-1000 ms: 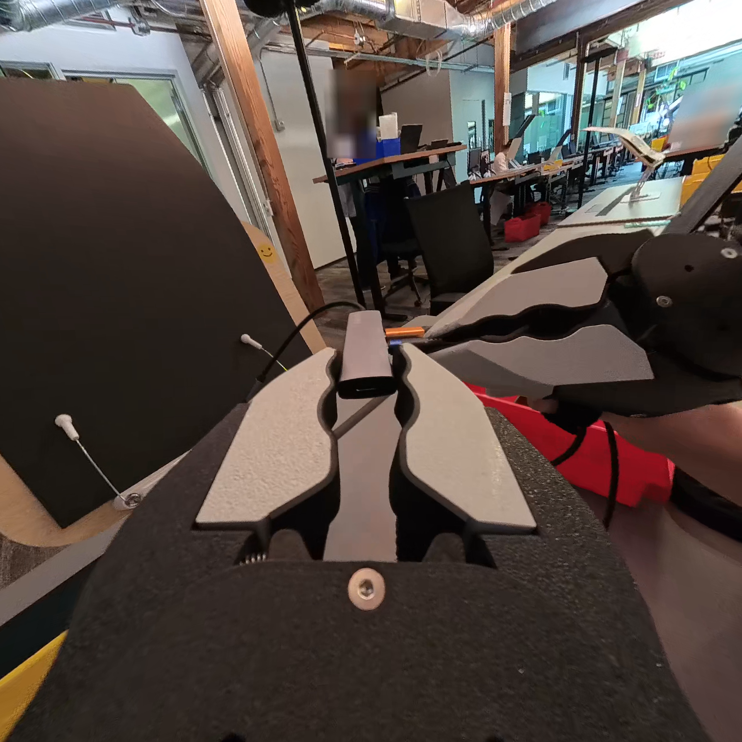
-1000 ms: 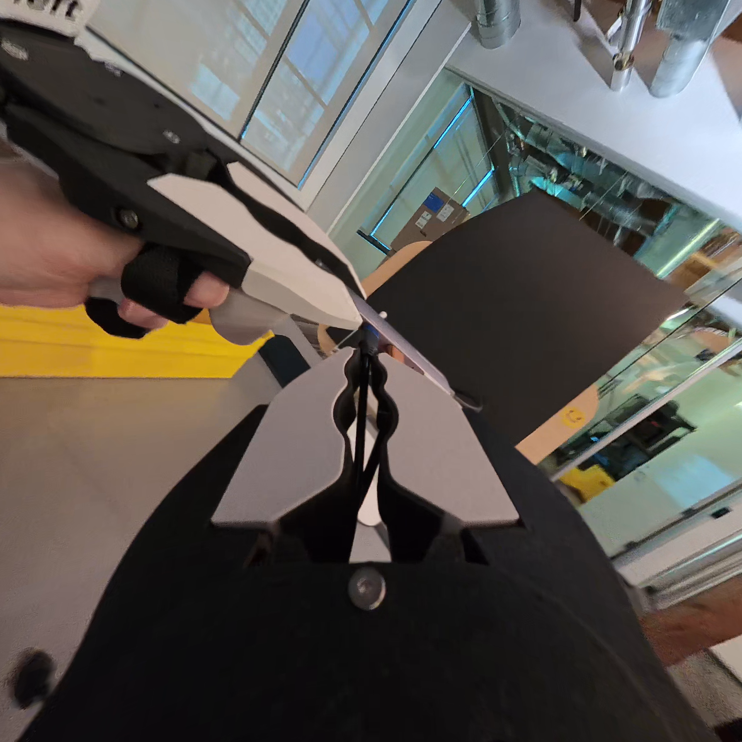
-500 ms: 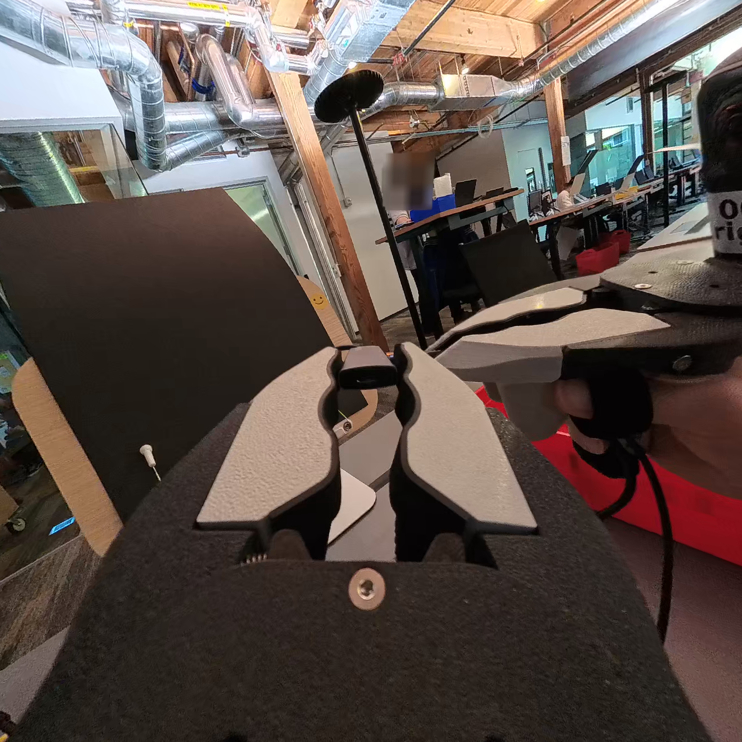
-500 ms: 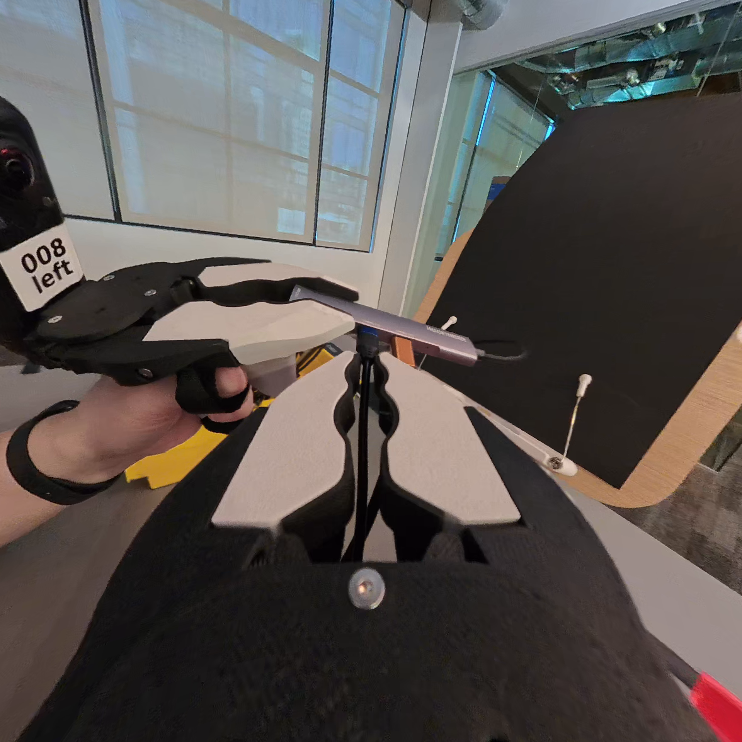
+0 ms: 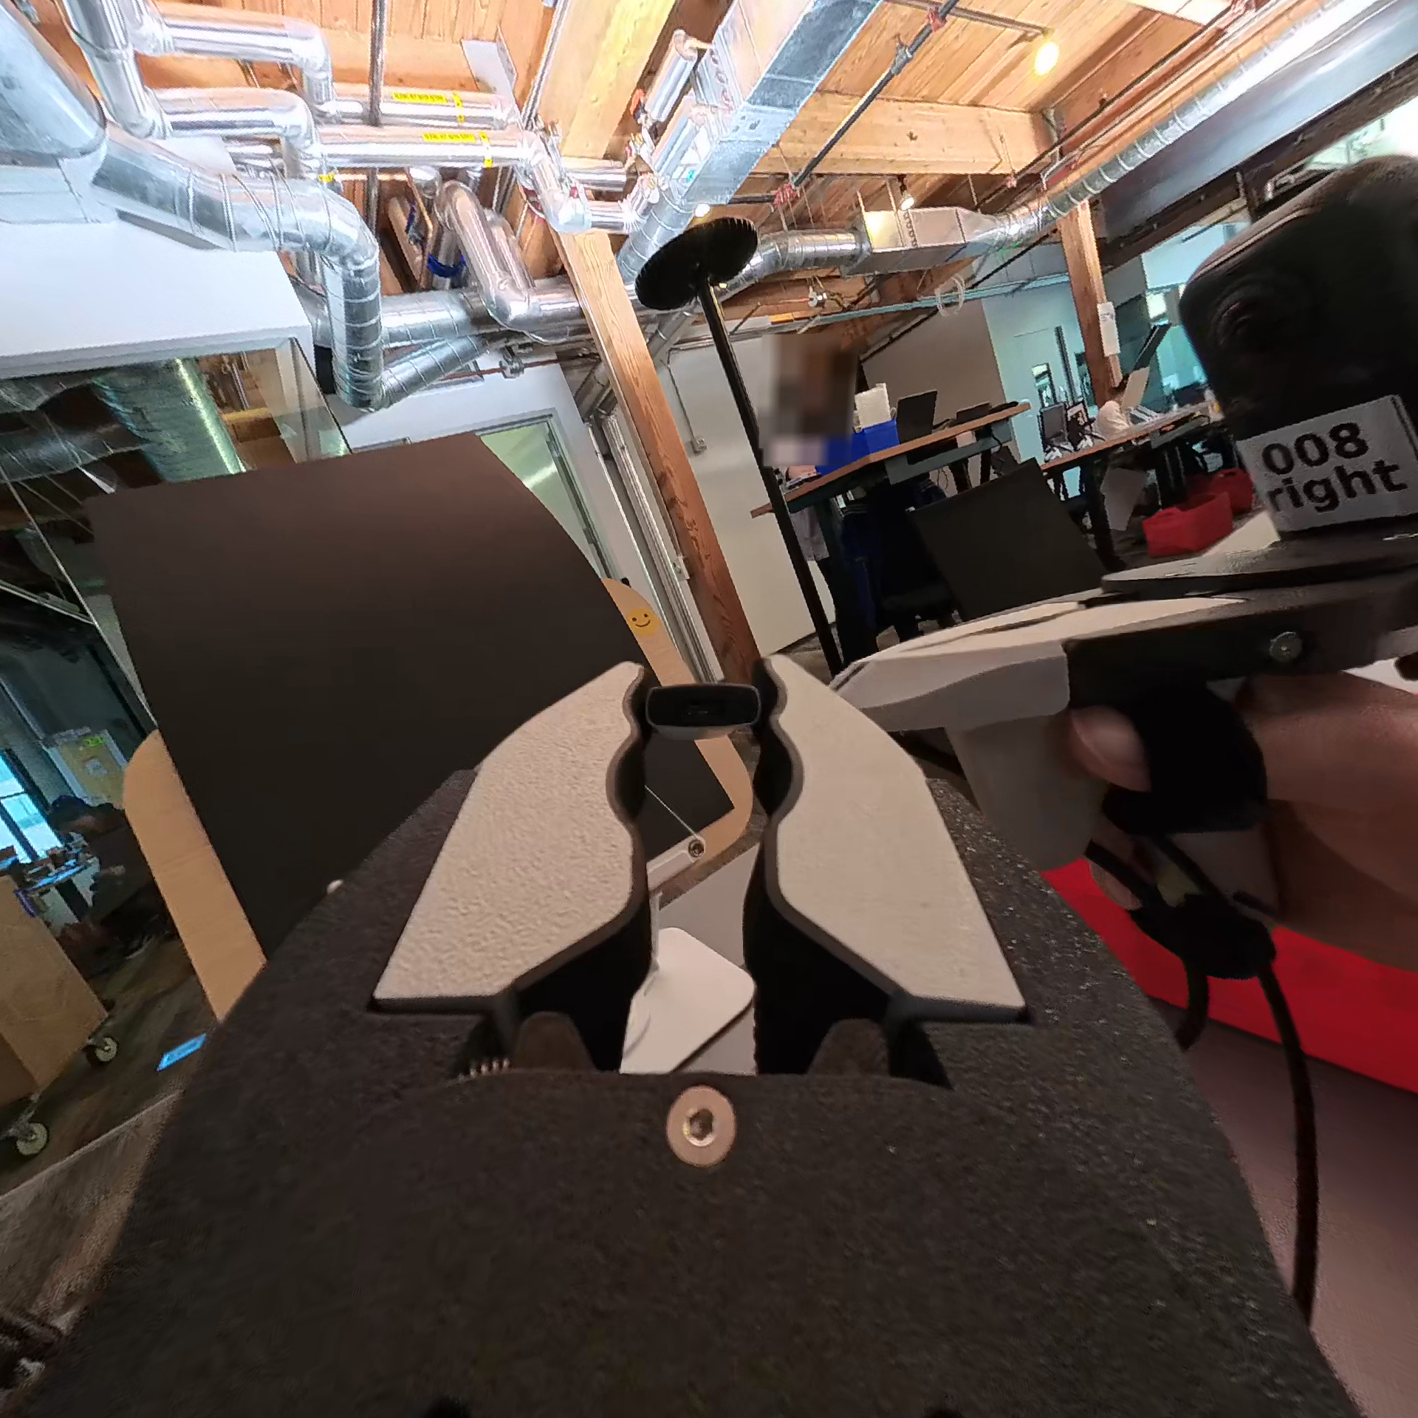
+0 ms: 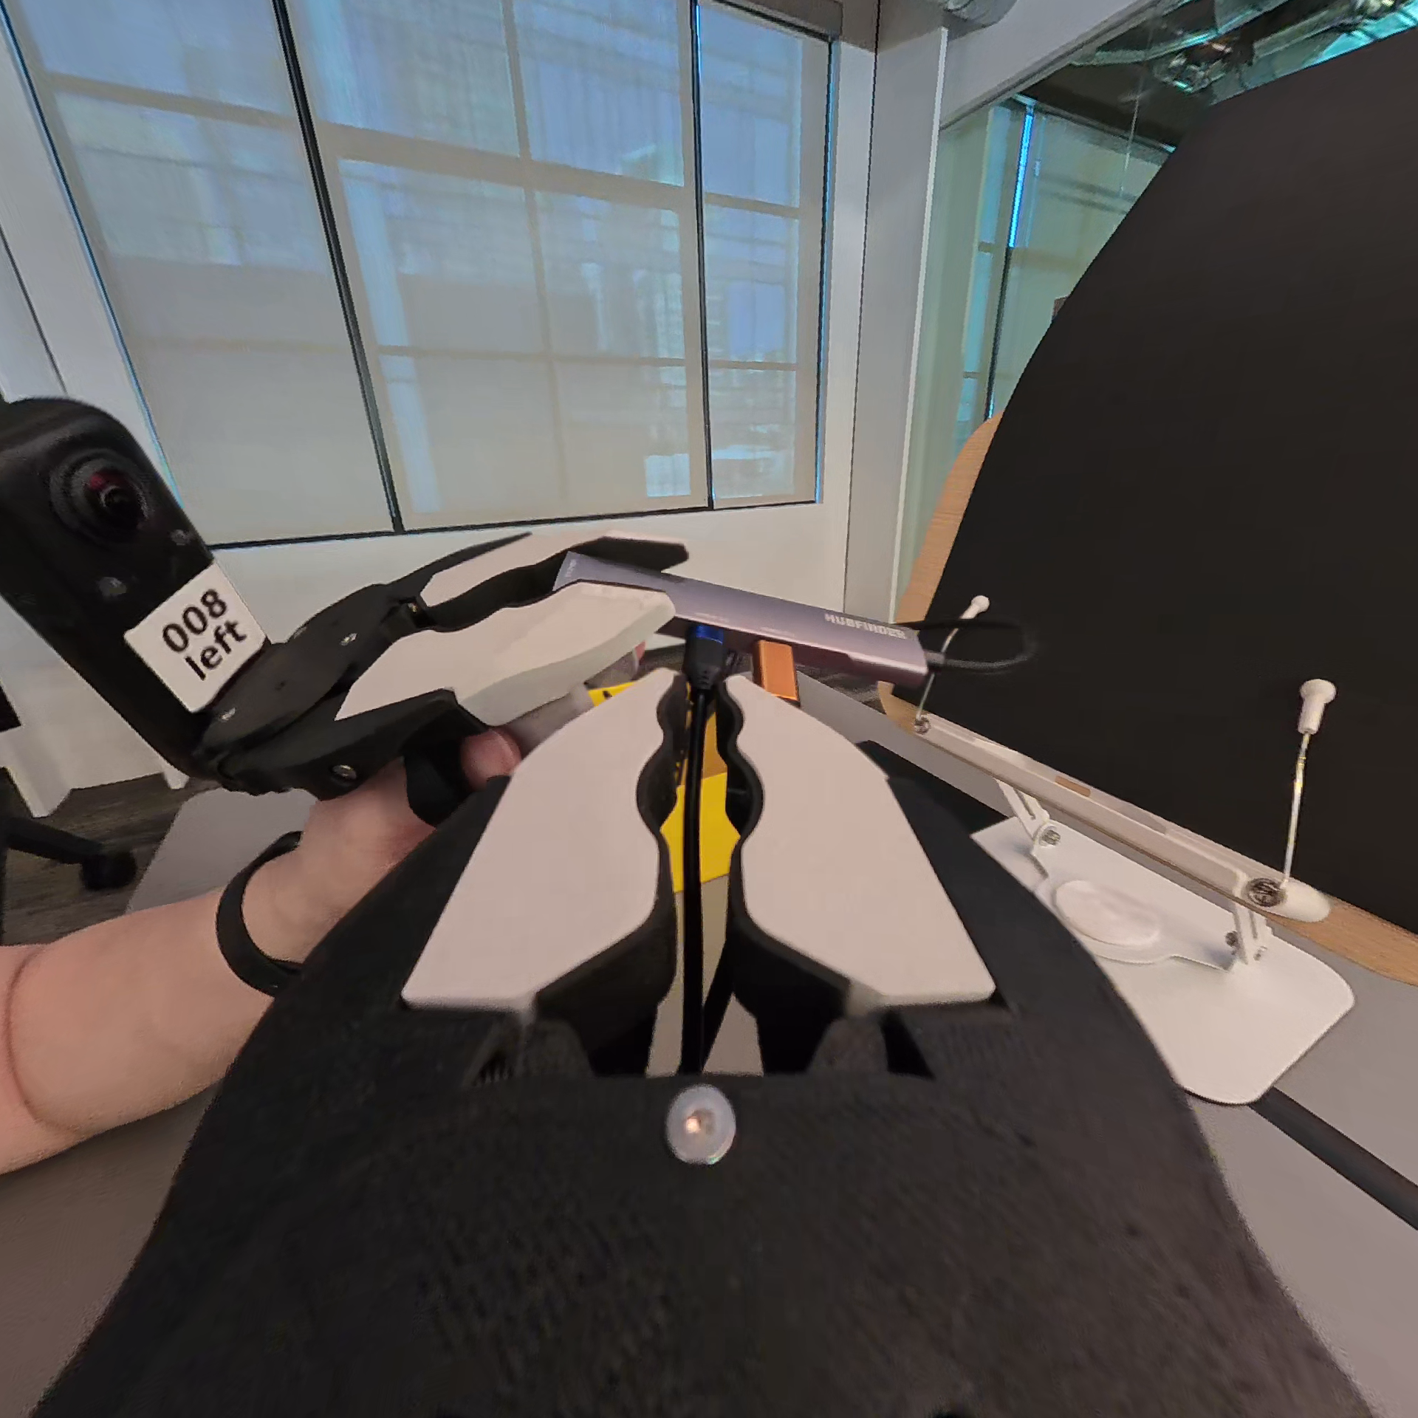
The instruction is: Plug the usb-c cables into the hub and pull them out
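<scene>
Left tongs [image 5: 702,710]: clamped on the near end of the hub [image 6: 775,618], one pale finger pressed to each side; the hub's dark end face with its port looks back between the fingertips. Held in a hand [image 6: 361,829] with a black wrist band, raised above the tabletop [image 6: 1304,1197].

Right tongs [image 6: 702,694]: closed on the black usb-c cable [image 6: 694,882] just behind its connector, fingertips pinching it from both sides. The cable runs back along the gap between the fingers toward the tongs' body. Held in a hand [image 5: 1304,806] wearing a black finger strap.

Hub: slim grey metal bar, roughly level, projecting from the left tongs toward the black panel [image 6: 1228,460]. Its own thin black lead [image 6: 990,652] loops off the far end.

Connector [image 6: 704,648]: black shell with a blue collar, meeting the hub's lower long edge; seated depth cannot be told.

Orange plug [image 6: 775,667]: sits in the same edge just beside the connector, on the side away from the left tongs.

Surroundings: white stand base [image 6: 1197,1020] with a slanted white rail on the tabletop, below and beyond the hub; two white-tipped pins [image 6: 1316,694] on thin wires in front of the panel, which has a wooden rim [image 5: 184,867]; yellow bin [image 6: 702,829] beneath the tongs; red bin [image 5: 1320,1013] to the right; large windows [image 6: 499,268] behind; exposed ducts [image 5: 307,192] overhead.
</scene>
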Demonstrator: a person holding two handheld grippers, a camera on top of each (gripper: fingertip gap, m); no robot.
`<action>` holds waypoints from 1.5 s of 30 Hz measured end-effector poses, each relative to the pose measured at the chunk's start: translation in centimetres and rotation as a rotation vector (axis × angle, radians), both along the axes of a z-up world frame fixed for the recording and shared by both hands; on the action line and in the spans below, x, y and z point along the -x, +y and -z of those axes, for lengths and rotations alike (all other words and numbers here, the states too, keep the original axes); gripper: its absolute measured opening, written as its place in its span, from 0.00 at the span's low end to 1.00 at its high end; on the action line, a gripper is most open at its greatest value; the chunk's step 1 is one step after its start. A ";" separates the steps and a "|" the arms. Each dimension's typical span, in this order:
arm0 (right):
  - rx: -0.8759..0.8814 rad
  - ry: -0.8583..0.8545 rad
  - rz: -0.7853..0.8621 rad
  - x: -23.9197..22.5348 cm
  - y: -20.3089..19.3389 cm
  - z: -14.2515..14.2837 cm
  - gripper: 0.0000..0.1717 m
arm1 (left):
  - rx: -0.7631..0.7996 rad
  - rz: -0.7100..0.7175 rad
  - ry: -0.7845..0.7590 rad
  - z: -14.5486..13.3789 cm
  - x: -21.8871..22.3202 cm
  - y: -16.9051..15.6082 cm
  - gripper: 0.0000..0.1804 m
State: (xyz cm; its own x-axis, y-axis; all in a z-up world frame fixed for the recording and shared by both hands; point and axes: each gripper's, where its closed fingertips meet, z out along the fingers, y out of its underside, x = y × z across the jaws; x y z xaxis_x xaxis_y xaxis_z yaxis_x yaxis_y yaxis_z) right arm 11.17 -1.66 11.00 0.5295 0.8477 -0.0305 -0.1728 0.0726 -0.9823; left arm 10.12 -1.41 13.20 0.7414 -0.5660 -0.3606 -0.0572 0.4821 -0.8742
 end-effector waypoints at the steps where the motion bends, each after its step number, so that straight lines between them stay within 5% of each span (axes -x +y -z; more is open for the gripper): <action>1: 0.005 0.012 -0.009 0.0 -0.1 -0.1 0.04 | -0.013 0.000 -0.004 -0.1 0.0 -0.1 0.14; 10: -0.026 0.005 0.012 -0.1 -0.3 -0.1 0.03 | -0.016 0.010 -0.009 0.0 0.0 -0.2 0.14; 17: -0.383 -0.234 0.306 -1.0 -0.4 -1.0 0.03 | -0.037 -0.024 -0.017 0.0 -0.5 0.4 0.13; 25: -0.486 -0.450 0.460 -3.4 1.6 -0.3 0.03 | 0.017 -0.040 -0.128 1.1 -2.6 2.6 0.13; 32: -0.444 -0.465 0.414 -2.7 2.0 1.0 0.03 | -0.029 -0.058 -0.172 2.4 -1.8 2.9 0.14; 45: -0.559 -0.383 0.508 -3.0 -0.9 -2.4 0.03 | -0.142 -0.027 -0.174 -1.3 -2.0 0.0 0.14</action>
